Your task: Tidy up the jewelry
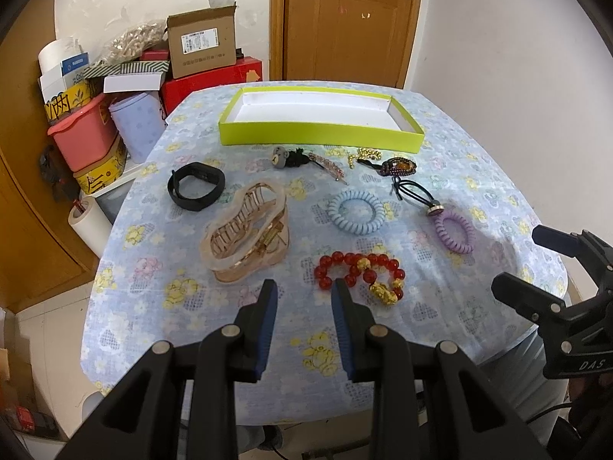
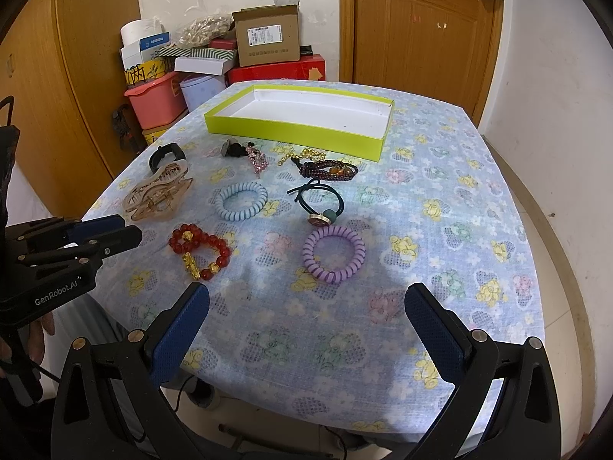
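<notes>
A lime-green box with a bare white inside sits at the table's far side. In front of it lie a red bead bracelet, a blue coil hair tie, a purple coil hair tie, a translucent claw clip, a black band and a dark bead bracelet. My left gripper hovers partly open just short of the red bracelet, holding nothing. My right gripper stands wide open near the purple tie, holding nothing.
A bear charm, pink hairpin, gold chain and black elastic with a button lie by the box. Cardboard boxes and a pink bin are stacked left of the flowered tablecloth. A wooden door stands behind.
</notes>
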A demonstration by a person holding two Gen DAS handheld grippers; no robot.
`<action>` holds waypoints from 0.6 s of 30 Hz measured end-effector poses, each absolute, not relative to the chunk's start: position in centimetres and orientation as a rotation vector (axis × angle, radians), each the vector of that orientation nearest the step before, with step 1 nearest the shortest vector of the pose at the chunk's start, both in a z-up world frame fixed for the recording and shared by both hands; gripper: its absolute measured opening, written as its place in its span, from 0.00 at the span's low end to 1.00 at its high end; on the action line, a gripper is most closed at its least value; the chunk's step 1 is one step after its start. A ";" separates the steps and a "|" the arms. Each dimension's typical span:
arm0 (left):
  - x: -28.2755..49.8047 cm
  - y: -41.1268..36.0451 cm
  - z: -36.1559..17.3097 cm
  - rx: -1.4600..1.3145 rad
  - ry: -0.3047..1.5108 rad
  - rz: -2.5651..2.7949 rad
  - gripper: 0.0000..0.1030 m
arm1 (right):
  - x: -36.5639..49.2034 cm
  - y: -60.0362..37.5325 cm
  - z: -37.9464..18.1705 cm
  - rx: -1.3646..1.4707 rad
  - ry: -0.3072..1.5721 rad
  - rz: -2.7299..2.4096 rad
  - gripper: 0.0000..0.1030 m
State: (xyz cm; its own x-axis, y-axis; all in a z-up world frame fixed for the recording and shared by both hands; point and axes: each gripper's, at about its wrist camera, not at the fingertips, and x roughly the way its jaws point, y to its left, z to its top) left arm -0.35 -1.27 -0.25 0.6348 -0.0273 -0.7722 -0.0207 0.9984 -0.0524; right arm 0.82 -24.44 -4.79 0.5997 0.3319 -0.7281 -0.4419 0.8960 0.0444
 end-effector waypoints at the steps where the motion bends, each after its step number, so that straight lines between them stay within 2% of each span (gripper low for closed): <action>1: -0.4 -1.3 -0.2 -0.059 0.881 -0.002 0.29 | 0.8 -24.4 -4.8 -0.146 0.812 0.450 0.99; 18: -0.2 -0.9 -0.1 -0.080 0.869 0.002 0.29 | 0.8 -24.3 -4.9 -0.148 0.811 0.452 0.99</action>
State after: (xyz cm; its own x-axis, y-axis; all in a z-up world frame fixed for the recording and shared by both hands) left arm -0.23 -0.89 -0.06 0.6457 -0.0306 -0.7630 -0.0343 0.9970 -0.0690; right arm 0.84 -24.33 -4.85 0.5994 0.3326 -0.7281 -0.4443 0.8948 0.0429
